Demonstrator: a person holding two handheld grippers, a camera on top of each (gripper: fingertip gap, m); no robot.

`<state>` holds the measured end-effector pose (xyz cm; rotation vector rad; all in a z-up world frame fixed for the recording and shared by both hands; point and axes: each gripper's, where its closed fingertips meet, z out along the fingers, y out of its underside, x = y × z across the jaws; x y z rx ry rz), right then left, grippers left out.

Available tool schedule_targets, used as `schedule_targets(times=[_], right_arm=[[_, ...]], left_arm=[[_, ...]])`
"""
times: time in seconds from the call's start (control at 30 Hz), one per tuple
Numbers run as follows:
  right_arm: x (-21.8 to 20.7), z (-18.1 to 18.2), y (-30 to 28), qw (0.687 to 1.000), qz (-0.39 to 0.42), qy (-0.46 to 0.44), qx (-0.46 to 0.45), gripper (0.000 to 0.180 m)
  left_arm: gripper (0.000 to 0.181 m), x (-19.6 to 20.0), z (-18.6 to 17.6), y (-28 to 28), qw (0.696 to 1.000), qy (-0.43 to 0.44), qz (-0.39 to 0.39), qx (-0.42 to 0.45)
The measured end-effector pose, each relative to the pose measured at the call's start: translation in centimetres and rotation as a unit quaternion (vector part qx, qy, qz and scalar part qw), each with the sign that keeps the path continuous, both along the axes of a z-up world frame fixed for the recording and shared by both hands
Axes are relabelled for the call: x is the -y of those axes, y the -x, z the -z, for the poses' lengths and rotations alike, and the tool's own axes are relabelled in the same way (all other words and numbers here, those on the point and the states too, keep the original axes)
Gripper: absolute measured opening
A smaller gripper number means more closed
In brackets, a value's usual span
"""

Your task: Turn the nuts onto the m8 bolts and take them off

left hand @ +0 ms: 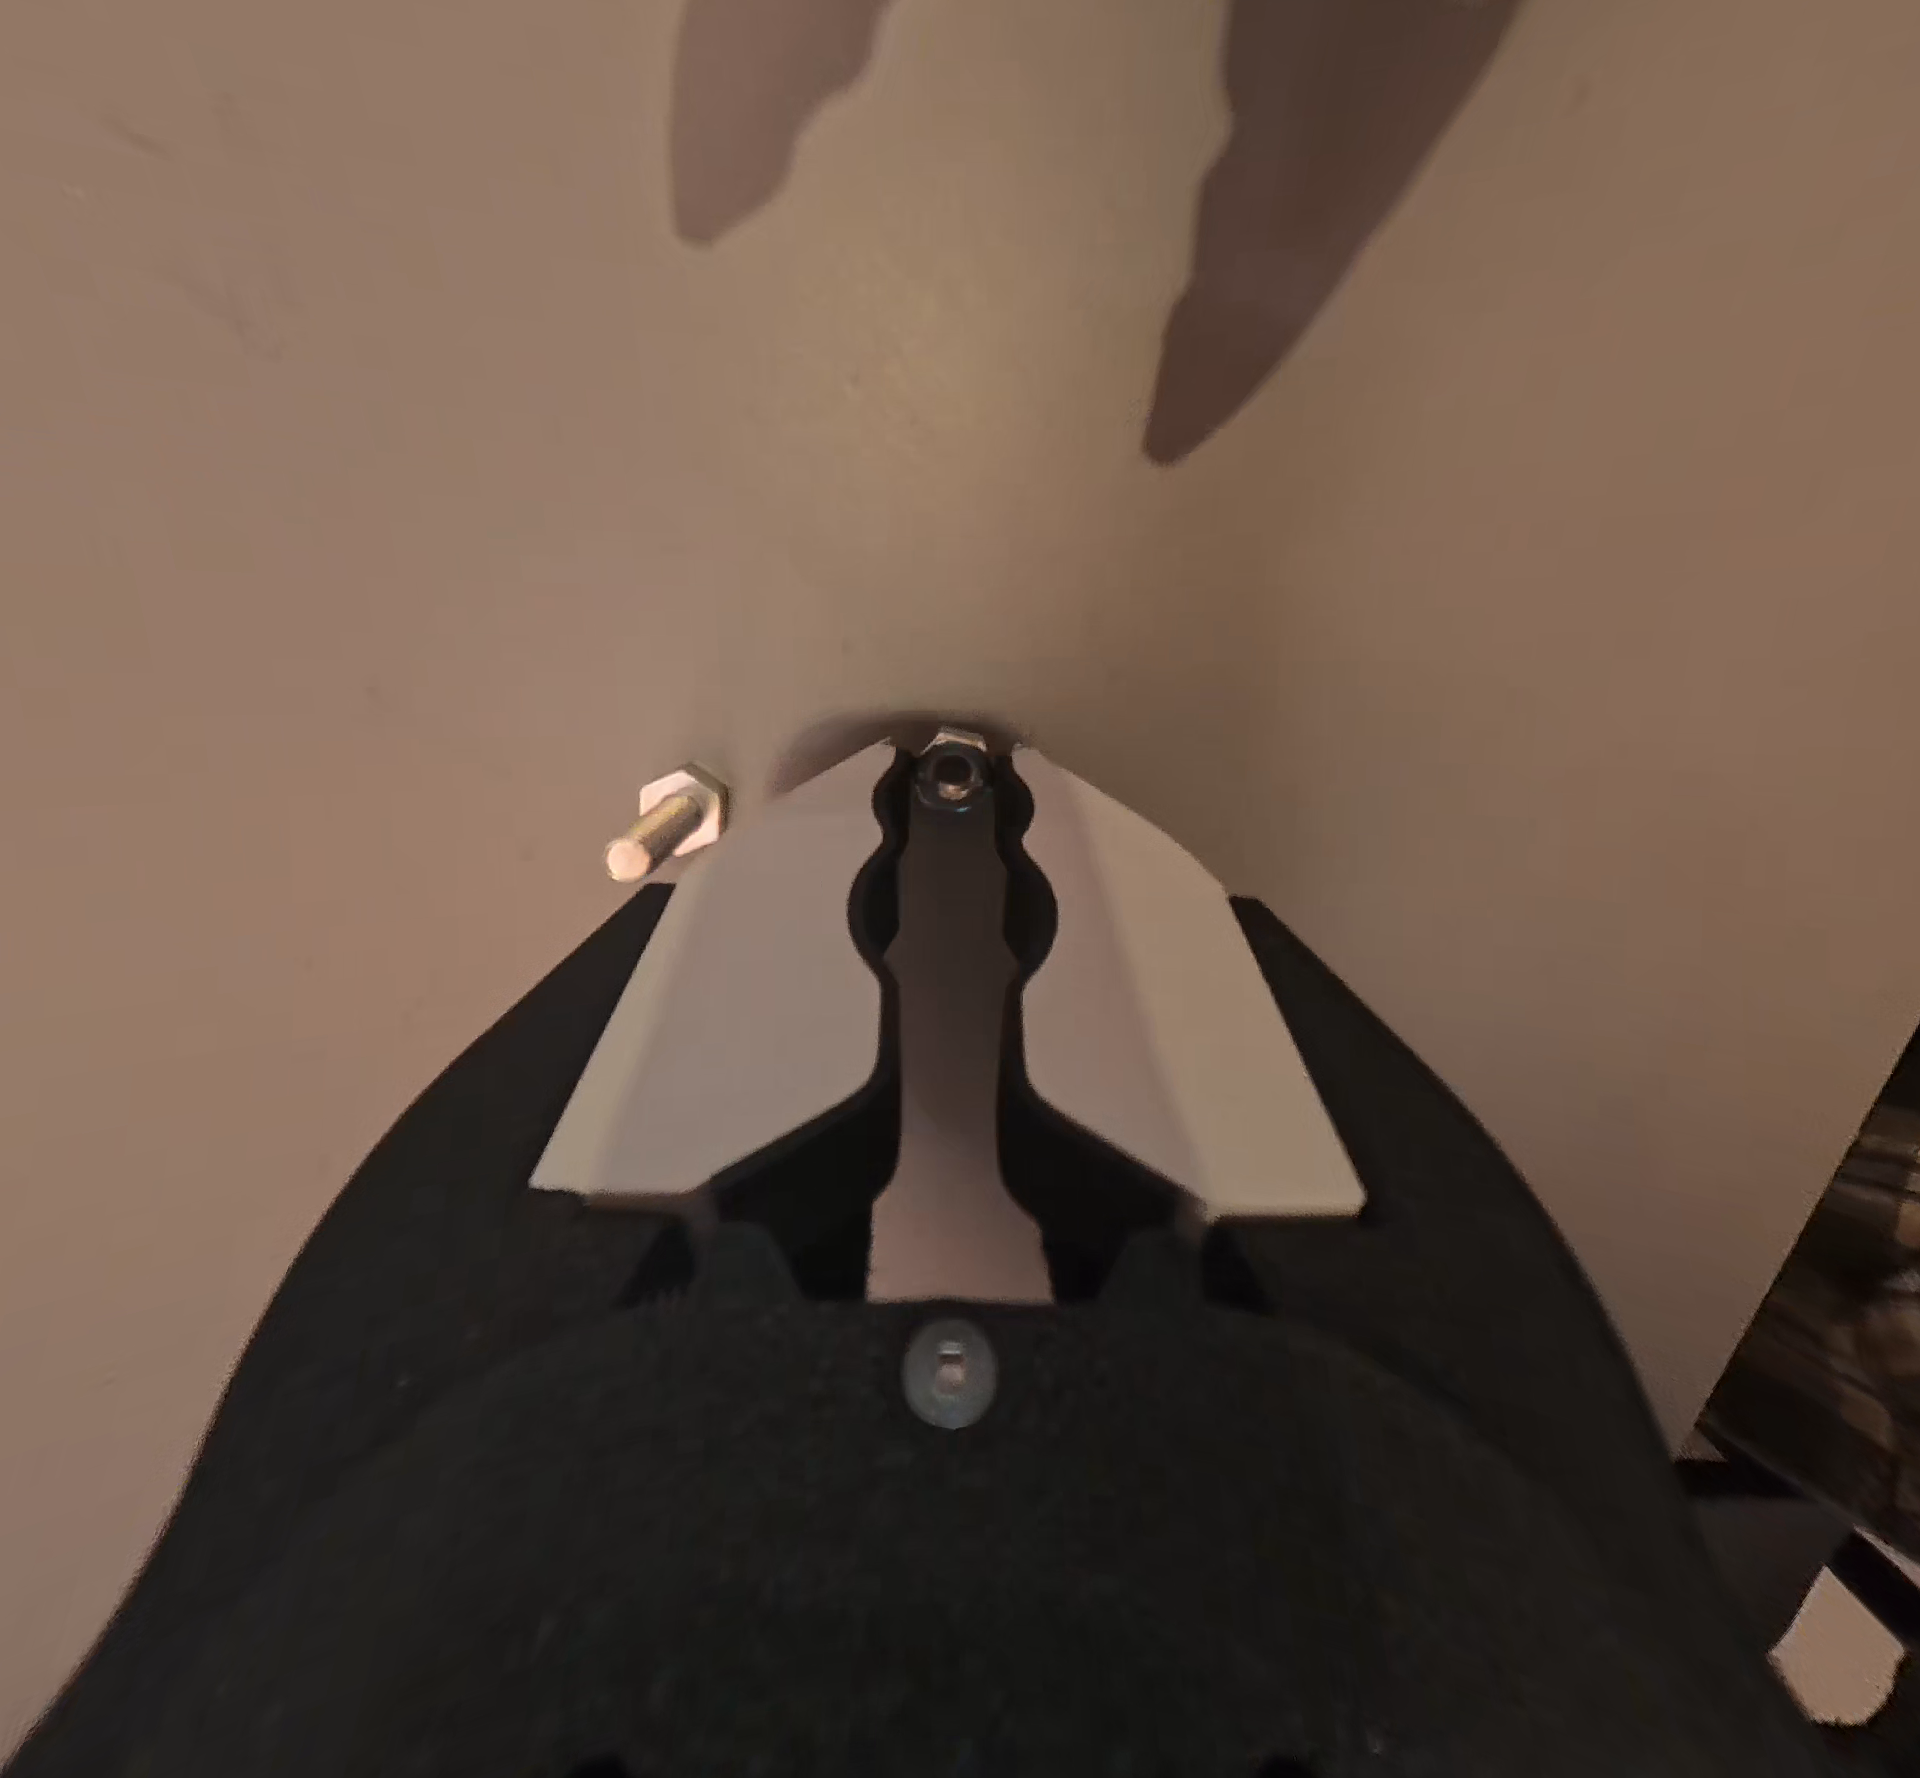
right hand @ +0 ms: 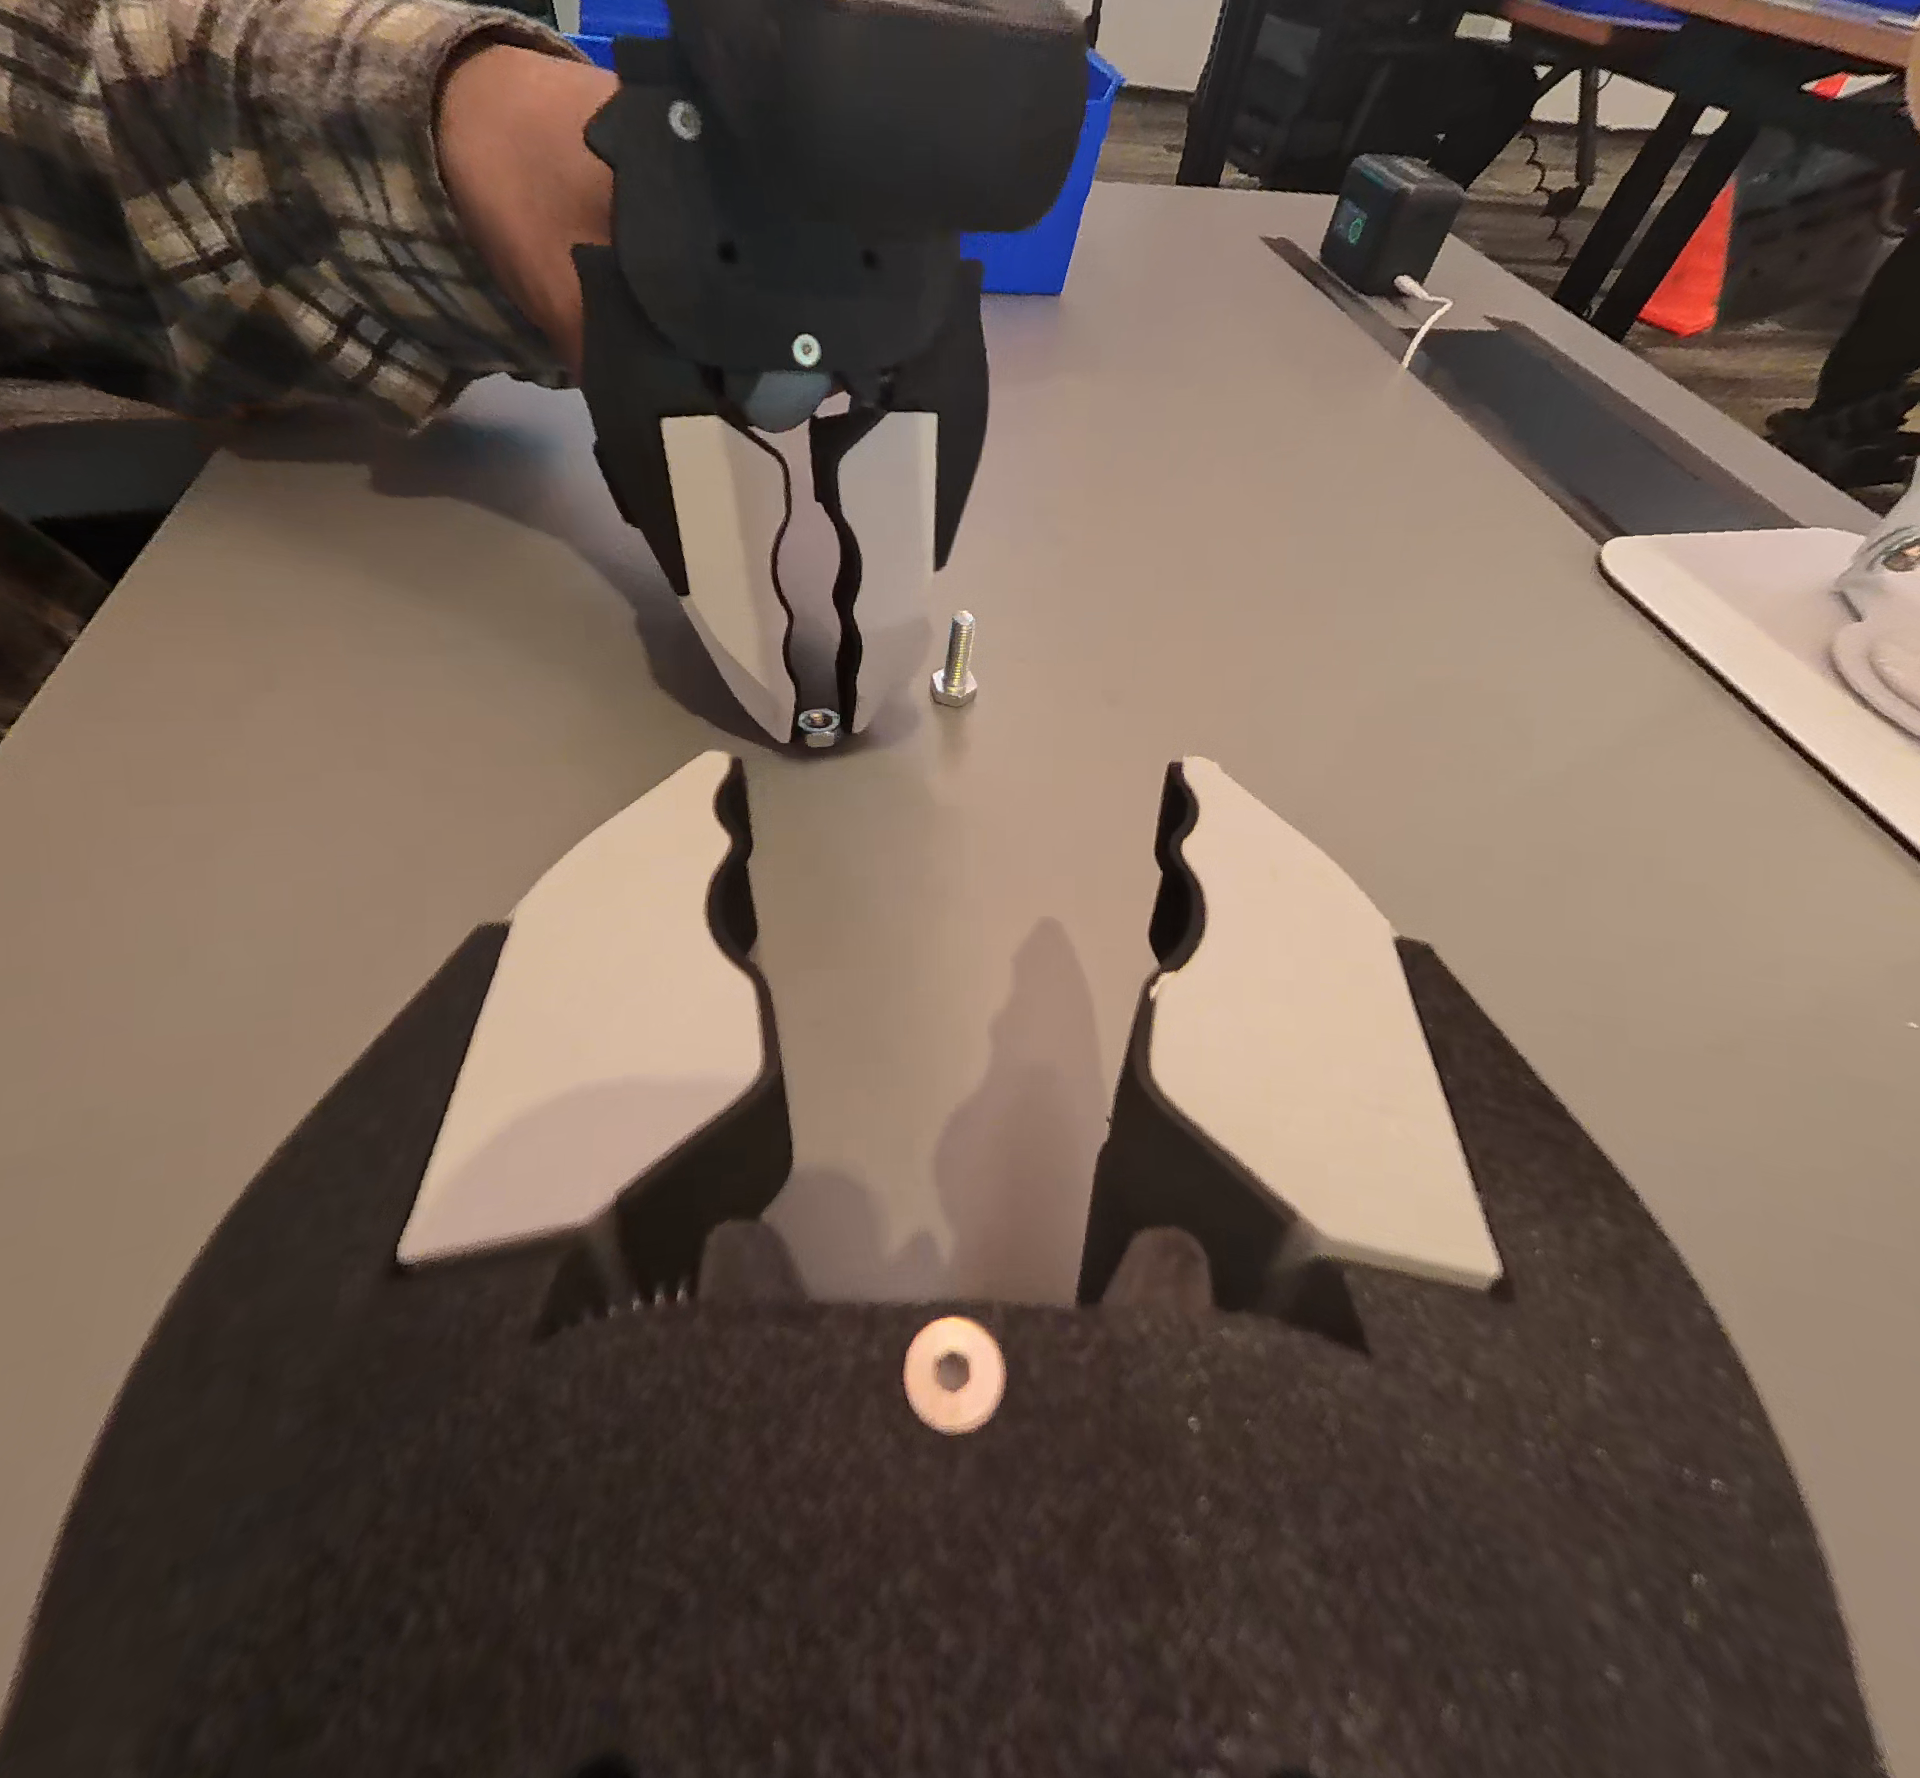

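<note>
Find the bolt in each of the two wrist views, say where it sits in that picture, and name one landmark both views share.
Left wrist view: the bolt sits left of centre, just left of the left gripper tips.
Right wrist view: the bolt stands on its head above centre, just right of the left gripper.
Shared landmark: the nut pinched at the left gripper's tips.

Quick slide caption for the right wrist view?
Left hand-held gripper pinches a nut on the table beside an upright bolt; right hand-held gripper waits open.
</note>
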<state>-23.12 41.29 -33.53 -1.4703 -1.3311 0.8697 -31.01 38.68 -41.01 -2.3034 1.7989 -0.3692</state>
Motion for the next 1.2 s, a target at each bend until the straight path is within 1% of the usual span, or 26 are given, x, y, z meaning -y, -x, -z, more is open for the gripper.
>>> schedule_targets(times=[0.13, 0.2, 0.3, 0.4, 0.47, 0.57, 0.7, 0.77, 0.93, 1.2], right_arm=[[0.0, 0.4, 0.1, 1.000, -0.002, 0.005, 0.007, 0.076], [0.1, 0.5, 0.1, 1.000, -0.002, 0.005, 0.008, 0.076], [0.0, 0.5, 0.1, 1.000, 0.000, 0.004, 0.010, 0.076], [0.0, 0.5, 0.3, 1.000, 0.003, 0.003, 0.012, 0.072], [0.0, 0.2, 0.7, 1.000, 0.005, 0.001, 0.007, 0.065], [0.0, 0.0, 2.2, 1.000, -0.001, 0.008, 0.005, 0.054], [-0.6, 1.0, 4.9, 0.998, -0.018, 0.009, 0.060, 0.042], [-1.0, 1.5, 6.4, 0.996, -0.032, 0.016, 0.082, 0.037], [-1.6, 3.6, 9.3, 0.988, -0.067, 0.045, 0.131, 0.027], [-1.6, 5.4, 10.4, 0.979, -0.088, 0.059, 0.171, 0.012]], left_arm=[[0.015, 0.0, 0.1, 0.2, 1.000, -0.001, 0.006, -0.005], [0.015, 0.0, -0.2, 0.1, 1.000, -0.005, 0.009, 0.009], [0.019, 0.0, -1.8, 0.2, 0.998, -0.003, 0.000, 0.064], [0.023, -0.9, -4.6, 1.2, 0.988, -0.008, -0.022, 0.151], [0.023, -2.7, -6.5, 2.7, 0.974, -0.025, -0.060, 0.218], [0.027, -6.1, -8.4, 5.6, 0.940, -0.068, -0.122, 0.310], [0.031, -8.5, -8.3, 7.9, 0.893, -0.081, -0.173, 0.407], [0.032, -8.8, -7.6, 8.4, 0.888, -0.075, -0.179, 0.416], [0.036, -8.7, -6.4, 8.2, 0.900, -0.084, -0.166, 0.394], [0.036, -8.2, -6.3, 7.3, 0.906, -0.088, -0.152, 0.384]])
